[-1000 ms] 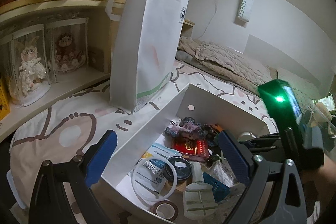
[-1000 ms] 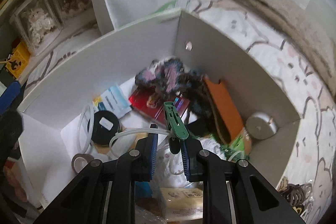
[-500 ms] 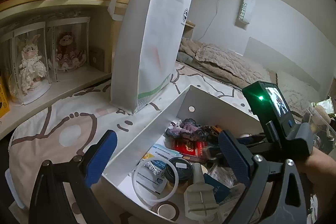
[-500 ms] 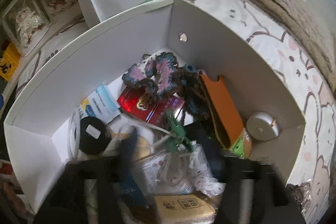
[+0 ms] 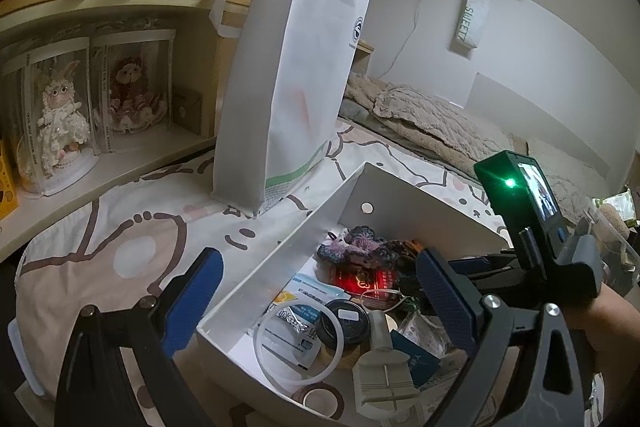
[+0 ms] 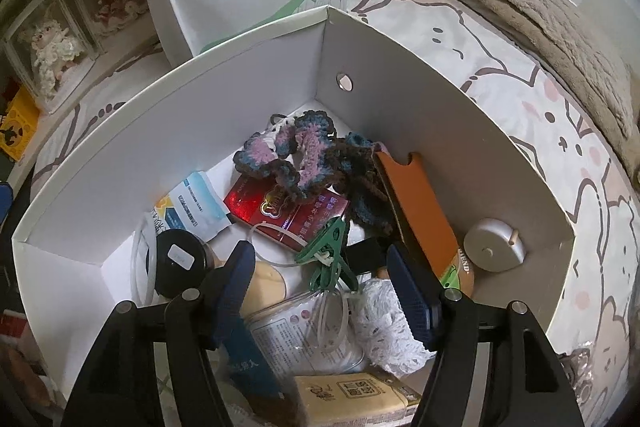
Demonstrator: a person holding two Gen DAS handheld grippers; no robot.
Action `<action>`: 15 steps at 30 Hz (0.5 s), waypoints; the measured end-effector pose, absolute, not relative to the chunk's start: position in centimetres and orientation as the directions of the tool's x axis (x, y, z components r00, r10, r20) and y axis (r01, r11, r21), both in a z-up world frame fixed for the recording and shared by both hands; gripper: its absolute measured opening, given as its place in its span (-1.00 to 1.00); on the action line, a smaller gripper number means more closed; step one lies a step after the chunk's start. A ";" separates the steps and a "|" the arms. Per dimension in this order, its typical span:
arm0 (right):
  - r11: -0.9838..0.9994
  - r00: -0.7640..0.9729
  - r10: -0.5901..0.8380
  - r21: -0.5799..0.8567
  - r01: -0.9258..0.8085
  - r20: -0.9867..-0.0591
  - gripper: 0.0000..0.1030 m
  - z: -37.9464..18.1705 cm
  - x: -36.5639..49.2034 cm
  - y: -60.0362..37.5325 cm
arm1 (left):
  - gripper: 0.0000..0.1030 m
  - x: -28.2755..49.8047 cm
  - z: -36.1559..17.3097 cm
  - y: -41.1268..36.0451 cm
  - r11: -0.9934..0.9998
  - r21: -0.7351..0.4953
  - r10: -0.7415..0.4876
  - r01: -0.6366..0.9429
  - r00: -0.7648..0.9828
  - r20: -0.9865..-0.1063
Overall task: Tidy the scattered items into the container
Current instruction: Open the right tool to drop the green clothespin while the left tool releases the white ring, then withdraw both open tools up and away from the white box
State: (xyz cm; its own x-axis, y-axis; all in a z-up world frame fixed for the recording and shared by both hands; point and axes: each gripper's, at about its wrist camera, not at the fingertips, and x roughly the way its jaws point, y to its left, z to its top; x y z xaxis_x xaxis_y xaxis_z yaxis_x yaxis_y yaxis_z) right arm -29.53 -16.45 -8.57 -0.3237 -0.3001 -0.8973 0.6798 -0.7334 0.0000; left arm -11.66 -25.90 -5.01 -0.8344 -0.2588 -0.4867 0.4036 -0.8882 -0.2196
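both grippers (image 6: pixel 320 279) (image 5: pixel 316 299) are hanging spread and empty over the white box (image 6: pixel 400 67), a green clip (image 6: pixel 330 255) lying inside among many items.

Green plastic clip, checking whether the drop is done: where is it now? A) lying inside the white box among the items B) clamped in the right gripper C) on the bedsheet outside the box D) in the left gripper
A: the green plastic clip lies in the white box beyond the open, empty right gripper.
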 end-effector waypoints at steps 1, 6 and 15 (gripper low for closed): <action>-0.732 -0.326 -0.303 0.000 0.681 -0.896 0.33 -8.5 -29.4 -16.3 | 0.91 -11.6 -5.0 -25.9 -0.889 -0.218 -0.259 0.404 -0.834 -0.487; -0.752 -0.355 -0.299 -0.011 0.660 -0.886 0.35 -8.5 -29.1 -15.7 | 0.91 -11.7 -5.0 -25.7 -0.891 -0.211 -0.262 0.403 -0.833 -0.487; -0.773 -0.424 -0.370 0.020 0.635 -0.826 1.00 -6.8 -27.9 -12.8 | 0.92 -12.0 -4.7 -24.9 -0.895 -0.176 -0.282 0.410 -0.826 -0.489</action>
State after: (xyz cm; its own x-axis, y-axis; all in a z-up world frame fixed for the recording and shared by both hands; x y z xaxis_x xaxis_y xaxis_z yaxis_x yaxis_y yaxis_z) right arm -27.90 -12.76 -6.83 -0.4244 -0.3703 -0.8263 0.6345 -0.7726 0.0203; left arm -12.03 -24.91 -4.75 -0.8256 -0.2820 -0.4888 0.4101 -0.8948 -0.1763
